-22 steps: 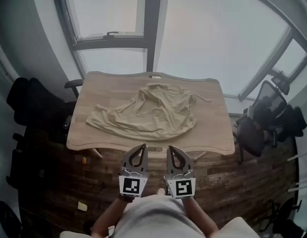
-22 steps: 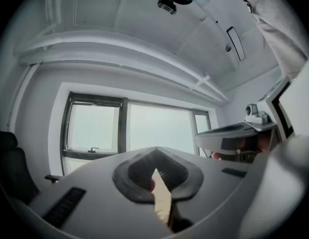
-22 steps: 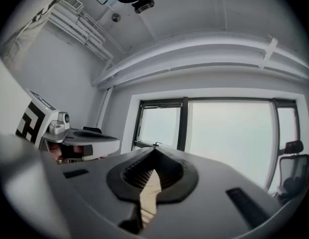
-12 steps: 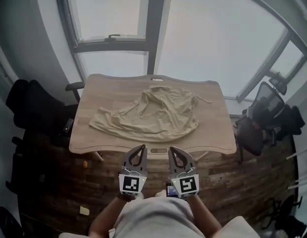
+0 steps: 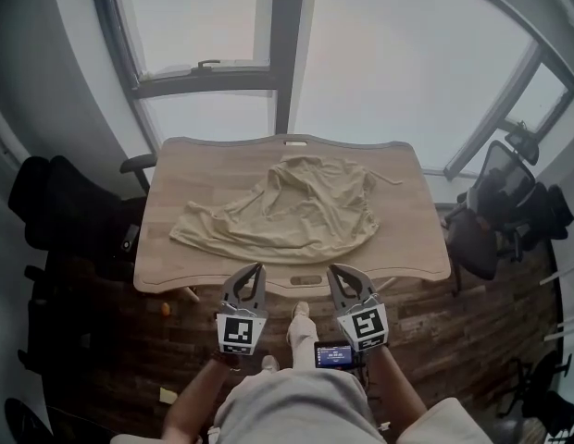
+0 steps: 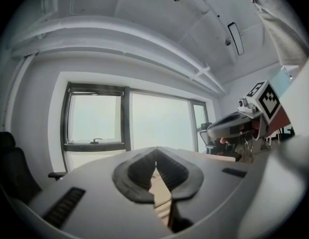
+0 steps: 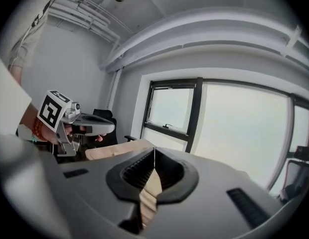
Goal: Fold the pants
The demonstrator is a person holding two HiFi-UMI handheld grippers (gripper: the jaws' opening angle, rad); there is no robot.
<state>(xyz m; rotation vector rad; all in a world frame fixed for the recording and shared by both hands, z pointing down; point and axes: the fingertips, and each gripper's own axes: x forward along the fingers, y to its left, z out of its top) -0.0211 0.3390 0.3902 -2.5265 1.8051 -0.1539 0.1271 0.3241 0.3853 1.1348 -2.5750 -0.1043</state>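
- Pants [image 5: 285,213]: crumpled mid-table [image 5: 167,265], unfolded, untouched
- Left gripper [image 5: 258,268]: jaws together, empty, short of near table edge, presumably poised to reach
- Right gripper [image 5: 332,269]: likewise closed, nothing gripped, clear of cloth

The pants [image 5: 285,209] lie on the middle of the table [image 5: 176,257], which stands before the window [image 5: 204,26], with an office chair [image 5: 56,202] left of it, a second office chair [image 5: 498,197] right of it, and the left gripper [image 5: 258,268] and right gripper [image 5: 332,270] side by side just off its near edge.
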